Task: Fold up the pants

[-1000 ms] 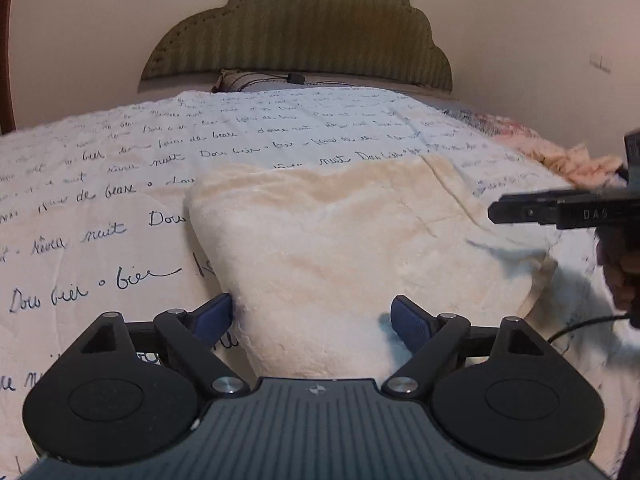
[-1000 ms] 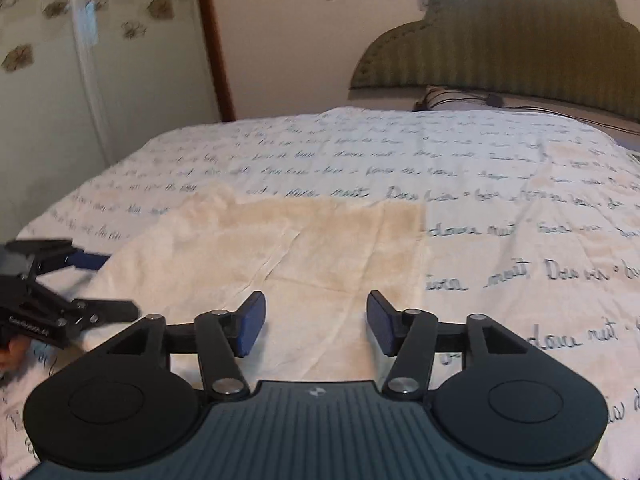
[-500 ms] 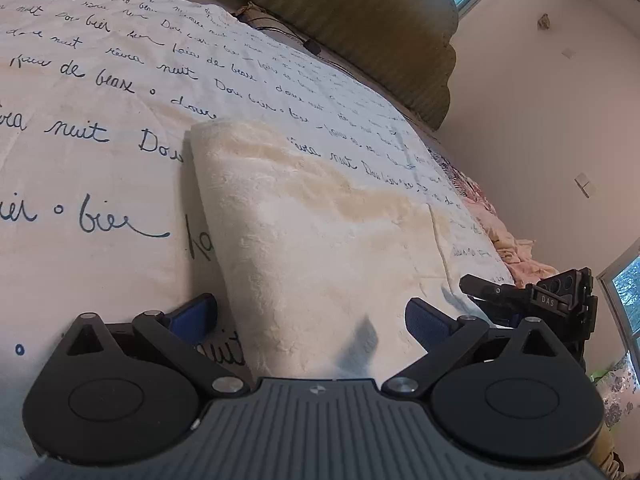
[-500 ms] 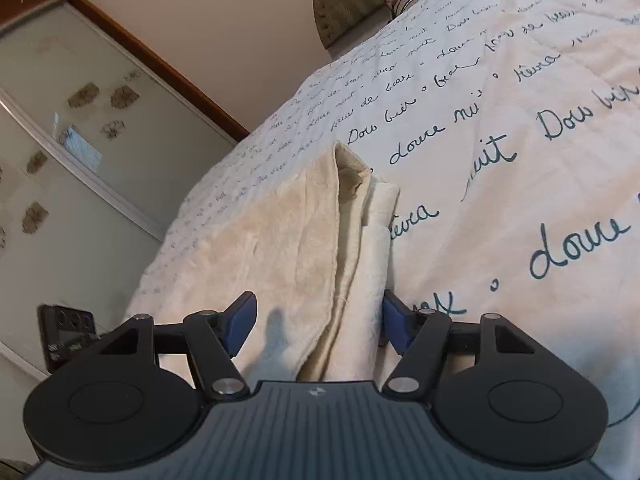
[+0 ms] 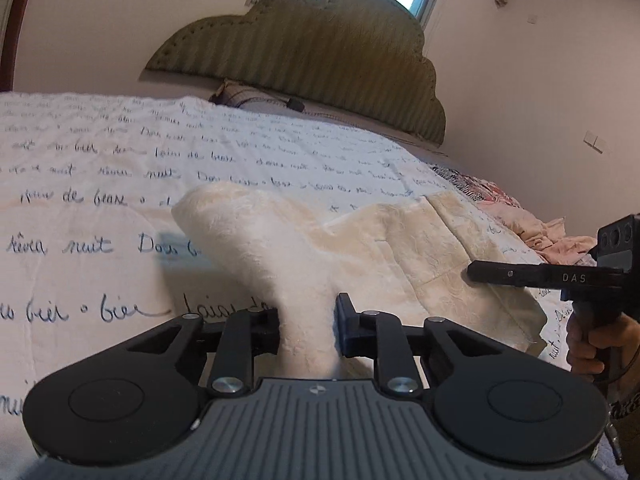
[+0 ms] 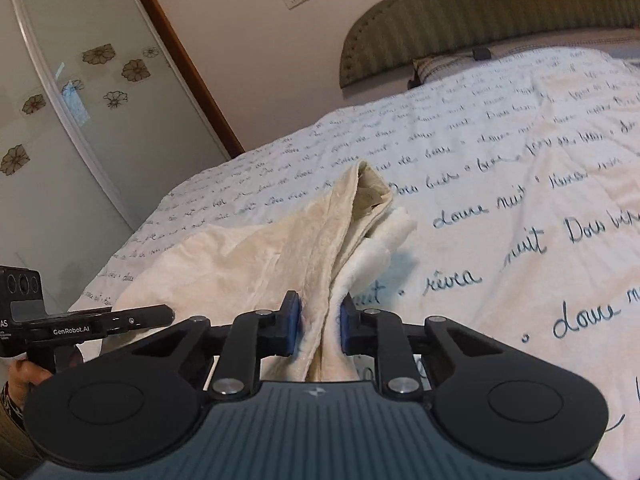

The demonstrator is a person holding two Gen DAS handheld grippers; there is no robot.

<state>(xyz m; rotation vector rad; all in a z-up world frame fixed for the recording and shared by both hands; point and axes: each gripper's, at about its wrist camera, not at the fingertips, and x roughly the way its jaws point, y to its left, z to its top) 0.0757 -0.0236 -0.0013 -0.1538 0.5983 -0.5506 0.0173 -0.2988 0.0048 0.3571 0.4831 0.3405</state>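
Observation:
The cream fleece pants (image 5: 360,248) lie partly folded on the bed's script-printed quilt (image 5: 100,184). My left gripper (image 5: 306,328) is shut on the near left edge of the pants and lifts a ridge of cloth. My right gripper (image 6: 318,326) is shut on the near right edge of the pants (image 6: 248,264), where several layers bunch up. Each gripper shows in the other's view: the right one (image 5: 540,276) at the far right, the left one (image 6: 80,322) at the far left.
A green padded headboard (image 5: 320,52) and a pillow (image 5: 248,98) stand at the bed's far end. Pink clothes (image 5: 556,240) lie at the bed's right edge. A glass sliding door (image 6: 60,120) with flower decals stands left of the bed.
Both grippers have closed on the near edges of the pants and raised the cloth off the quilt. Both were open half a second ago.

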